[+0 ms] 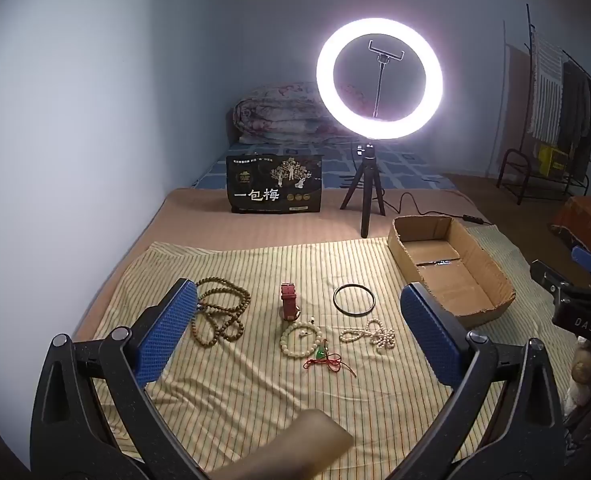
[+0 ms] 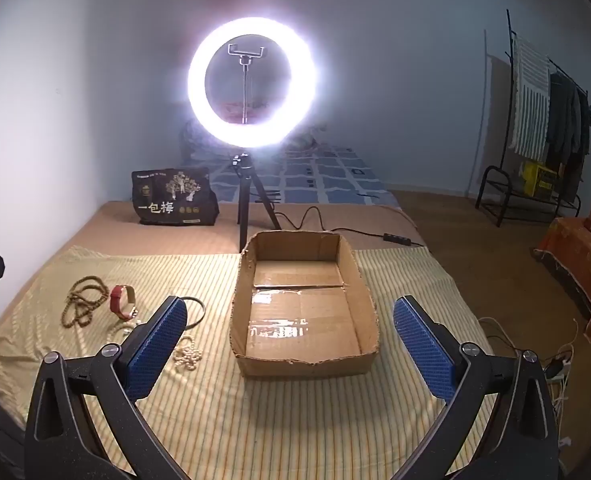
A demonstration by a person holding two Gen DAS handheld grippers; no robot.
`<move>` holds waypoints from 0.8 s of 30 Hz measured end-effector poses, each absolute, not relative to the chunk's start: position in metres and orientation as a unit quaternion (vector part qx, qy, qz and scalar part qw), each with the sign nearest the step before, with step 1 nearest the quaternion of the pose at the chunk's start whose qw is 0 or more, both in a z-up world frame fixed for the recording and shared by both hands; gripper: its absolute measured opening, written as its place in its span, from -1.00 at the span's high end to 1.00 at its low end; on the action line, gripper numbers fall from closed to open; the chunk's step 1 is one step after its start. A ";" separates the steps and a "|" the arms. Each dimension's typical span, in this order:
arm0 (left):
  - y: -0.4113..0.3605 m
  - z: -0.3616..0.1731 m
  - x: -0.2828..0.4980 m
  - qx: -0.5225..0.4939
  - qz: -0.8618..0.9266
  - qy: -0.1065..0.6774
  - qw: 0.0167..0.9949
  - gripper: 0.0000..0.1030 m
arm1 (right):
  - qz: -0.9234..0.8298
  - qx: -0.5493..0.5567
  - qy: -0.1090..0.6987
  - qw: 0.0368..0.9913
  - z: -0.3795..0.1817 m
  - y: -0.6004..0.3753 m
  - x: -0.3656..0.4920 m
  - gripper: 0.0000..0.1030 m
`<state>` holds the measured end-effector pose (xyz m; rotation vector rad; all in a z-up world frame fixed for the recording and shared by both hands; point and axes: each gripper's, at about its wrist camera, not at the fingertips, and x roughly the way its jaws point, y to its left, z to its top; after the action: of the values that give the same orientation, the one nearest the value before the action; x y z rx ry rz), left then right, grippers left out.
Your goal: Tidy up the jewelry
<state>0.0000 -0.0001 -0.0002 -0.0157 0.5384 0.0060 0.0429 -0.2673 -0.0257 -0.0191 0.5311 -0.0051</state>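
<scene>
Jewelry lies spread on a striped cloth (image 1: 235,380). From left to right there are a brown bead necklace (image 1: 221,312), a red watch (image 1: 290,301), a black bangle (image 1: 353,299), a white bead bracelet (image 1: 301,338) with a green pendant on red cord (image 1: 323,358), and a pearl string (image 1: 371,334). My left gripper (image 1: 299,320) hovers open above them with nothing between its fingers. An empty cardboard box (image 2: 255,300) stands to the right. My right gripper (image 2: 291,332) is open in front of the box and holds nothing.
A lit ring light on a tripod (image 1: 379,84) stands behind the cloth, its cable (image 2: 315,220) trailing right. A black snack bag (image 1: 273,184) sits at the back left. A clothes rack (image 2: 543,120) stands at the right wall. A wall closes the left side.
</scene>
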 end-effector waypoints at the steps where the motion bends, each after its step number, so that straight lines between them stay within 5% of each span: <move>1: 0.000 0.000 0.000 -0.008 0.002 0.267 0.964 -1.00 | -0.002 -0.007 0.263 0.965 -0.026 -0.267 0.043 -0.99; 24: -0.002 -0.003 0.002 0.001 0.009 0.268 0.964 -1.00 | -0.008 -0.010 0.267 0.964 -0.019 -0.270 0.043 -0.99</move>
<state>0.0023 -0.0023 -0.0033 0.0019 0.5416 0.0189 0.0433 -0.2698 -0.0192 -0.0206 0.5403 -0.0160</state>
